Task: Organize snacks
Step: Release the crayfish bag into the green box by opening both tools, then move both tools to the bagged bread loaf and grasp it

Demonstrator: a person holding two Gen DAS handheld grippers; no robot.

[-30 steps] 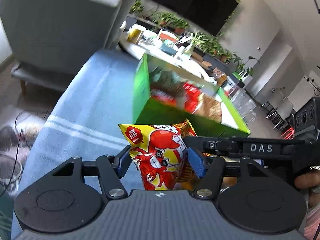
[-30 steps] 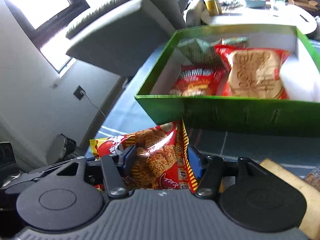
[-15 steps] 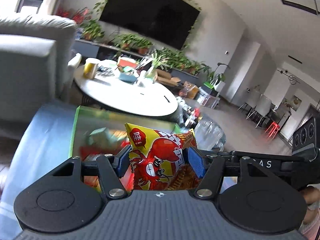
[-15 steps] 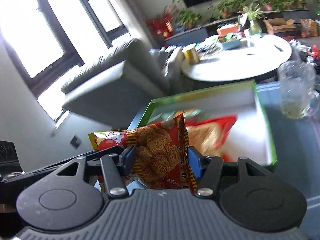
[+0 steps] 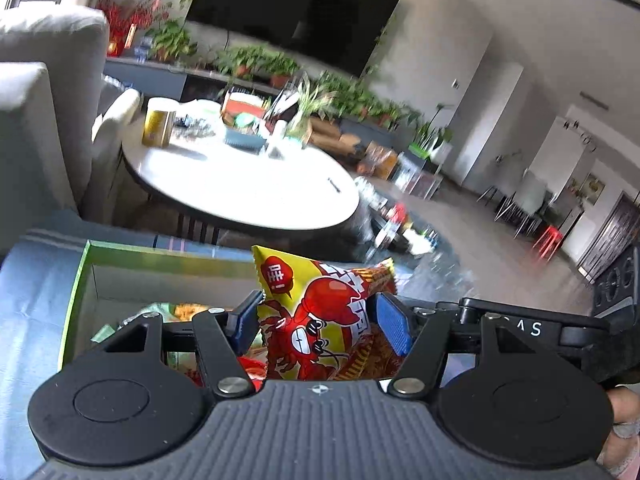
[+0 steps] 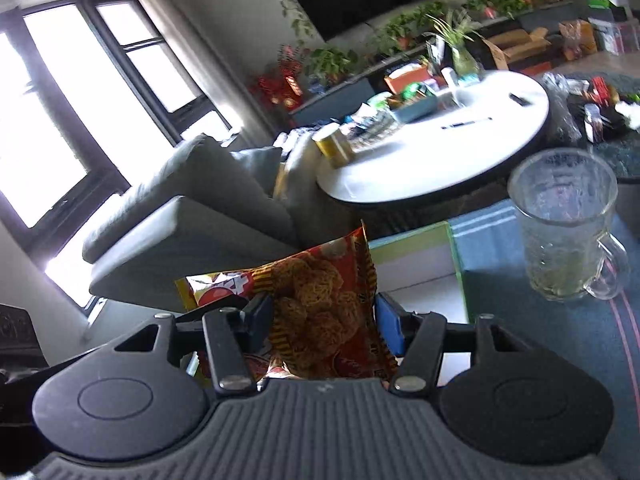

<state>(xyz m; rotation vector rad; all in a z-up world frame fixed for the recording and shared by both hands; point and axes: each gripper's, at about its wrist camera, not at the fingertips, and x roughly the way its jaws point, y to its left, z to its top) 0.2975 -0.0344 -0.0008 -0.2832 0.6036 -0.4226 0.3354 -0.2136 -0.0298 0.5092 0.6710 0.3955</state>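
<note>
Since a second ago both snack packets have been carried from in front of the green box's near wall to a place above its open top, and the round table has come into fuller view. The yellow crayfish snack packet [image 5: 316, 312] is pinched between the blue pads [image 5: 394, 328] of the left gripper [image 5: 320, 320] and stands upright over the green box [image 5: 86, 276], whose white inside and a few packets are seen below it. The red fried-noodle snack packet [image 6: 324, 312] is clamped in the right gripper [image 6: 324, 320], tilted slightly, above the near corner of the same box [image 6: 456, 256]. The box rests on a blue striped cloth [image 6: 560, 344]. A glass mug [image 6: 564, 232] stands on that cloth just beside the box. Beyond the cloth a white round table [image 5: 248, 192] is seen, bearing a gold can [image 5: 158, 128] and blurred clutter. A grey sofa [image 6: 188, 208] lies beside it, and a dark television [image 5: 292, 8] hangs on the far wall above potted plants.
</note>
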